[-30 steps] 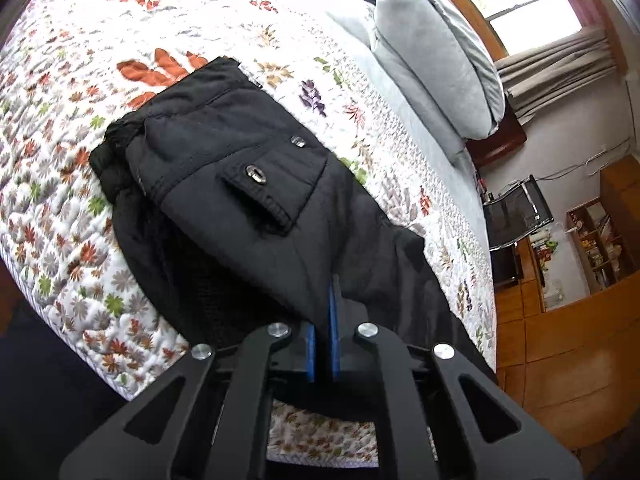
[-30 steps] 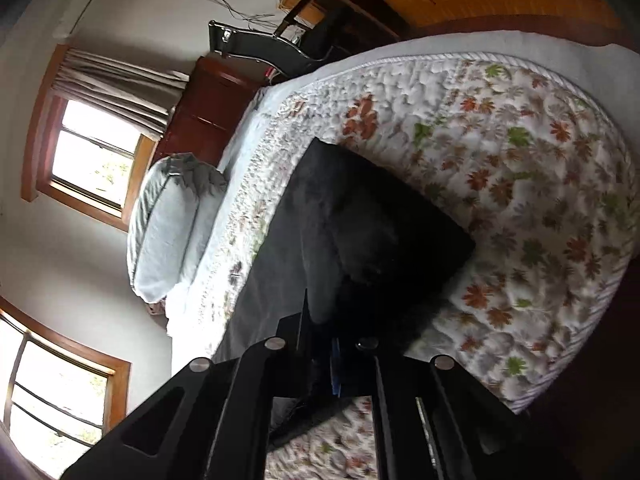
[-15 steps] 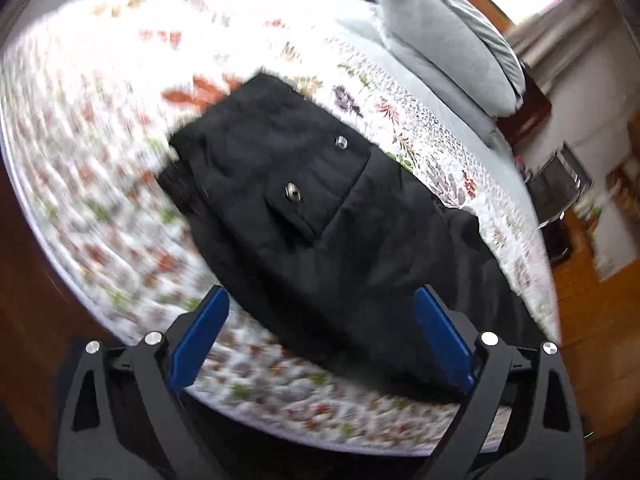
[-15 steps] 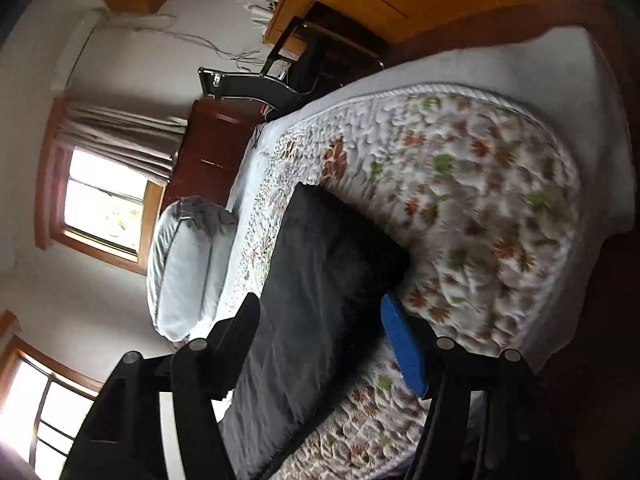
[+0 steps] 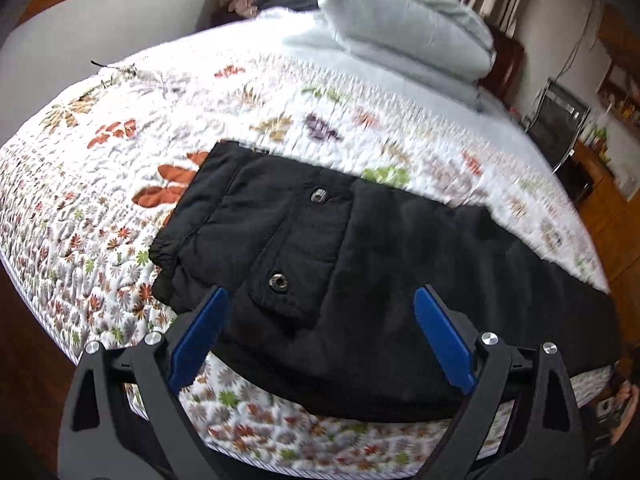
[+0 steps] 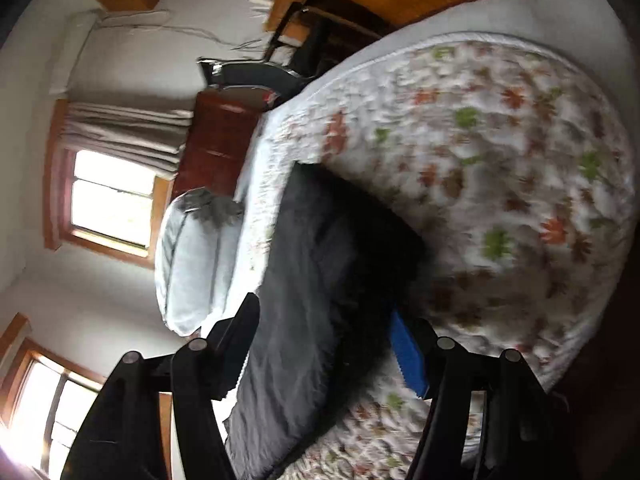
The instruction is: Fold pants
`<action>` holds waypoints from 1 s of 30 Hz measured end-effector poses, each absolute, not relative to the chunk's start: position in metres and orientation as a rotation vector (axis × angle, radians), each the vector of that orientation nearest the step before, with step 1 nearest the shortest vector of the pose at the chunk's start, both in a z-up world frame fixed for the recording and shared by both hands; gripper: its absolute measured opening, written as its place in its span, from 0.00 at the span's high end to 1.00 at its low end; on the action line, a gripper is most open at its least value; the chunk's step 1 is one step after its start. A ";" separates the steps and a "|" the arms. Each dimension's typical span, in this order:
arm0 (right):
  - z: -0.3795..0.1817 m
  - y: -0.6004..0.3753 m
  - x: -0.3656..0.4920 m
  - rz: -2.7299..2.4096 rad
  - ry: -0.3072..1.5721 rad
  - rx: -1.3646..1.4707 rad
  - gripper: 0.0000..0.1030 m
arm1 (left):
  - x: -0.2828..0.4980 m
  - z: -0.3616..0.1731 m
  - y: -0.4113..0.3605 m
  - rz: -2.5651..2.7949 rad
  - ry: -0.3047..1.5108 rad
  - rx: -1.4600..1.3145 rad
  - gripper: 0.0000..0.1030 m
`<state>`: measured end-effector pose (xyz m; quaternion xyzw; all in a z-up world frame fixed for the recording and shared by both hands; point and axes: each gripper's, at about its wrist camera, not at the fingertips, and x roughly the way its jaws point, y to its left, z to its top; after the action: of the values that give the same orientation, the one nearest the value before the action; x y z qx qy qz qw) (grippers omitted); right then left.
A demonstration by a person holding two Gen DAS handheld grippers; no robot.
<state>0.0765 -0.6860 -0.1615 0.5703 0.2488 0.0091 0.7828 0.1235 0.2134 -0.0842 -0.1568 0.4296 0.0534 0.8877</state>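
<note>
Left wrist view: the left claw (image 5: 318, 334) sits nearest the lens, its two black angular arms spread wide apart, each carrying a flat blue pad (image 5: 197, 336) on the inner face and round metal fasteners at the joints. Nothing is held between the pads. Just beyond them lie the black pants (image 5: 360, 280), spread flat on the bed near its front edge. The fabric is matte and softly wrinkled. A flapped pocket (image 5: 298, 248) with two round metal snaps faces up, and the gathered waistband end lies to the left; the legs run off to the right. Under the pants is a quilted white bedspread (image 5: 120, 200) printed with orange, green and purple leaves, its surface puckered by stitching. Farther back, pale grey-blue pillows (image 5: 408, 28) are stacked at the head of the bed. A black chair (image 5: 560, 120) stands beside wooden furniture at the far right.

Right wrist view: the right claw (image 6: 324, 344) is likewise spread apart and holds nothing, one blue pad (image 6: 406, 354) visible. The pants (image 6: 320, 280) lie between and beyond the fingers, a long dark strip along the bed. Beyond are a pillow (image 6: 192, 264), a dark red-brown cabinet (image 6: 220, 140), beige pleated curtains (image 6: 124, 136) and a wood-framed window (image 6: 112, 208).
</note>
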 end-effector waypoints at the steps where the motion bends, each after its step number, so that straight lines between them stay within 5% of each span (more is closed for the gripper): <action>1: -0.158 -0.685 0.078 0.037 0.525 1.214 0.37 | 0.126 -0.088 0.215 0.111 0.904 -0.324 0.09; 8: -0.170 -0.688 0.091 0.039 0.563 1.207 0.38 | 0.129 -0.104 0.219 0.120 0.930 -0.320 0.09; 10: -0.164 -0.685 0.097 0.039 0.574 1.178 0.61 | 0.129 -0.105 0.219 0.116 0.934 -0.316 0.08; 11: -0.160 -0.685 0.097 0.037 0.575 1.157 0.81 | 0.130 -0.105 0.220 0.114 0.937 -0.318 0.08; 21: -0.014 -0.602 0.119 0.123 0.532 0.745 0.86 | 0.130 -0.103 0.229 0.094 0.937 -0.375 0.08; 30: 0.083 -0.375 0.153 0.294 0.580 0.071 0.86 | 0.127 -0.099 0.239 0.065 0.929 -0.432 0.08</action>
<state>0.1533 -0.3747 0.0828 0.0348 0.2850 0.1444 0.9470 0.1271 0.2386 -0.0985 -0.2068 0.4445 0.0313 0.8710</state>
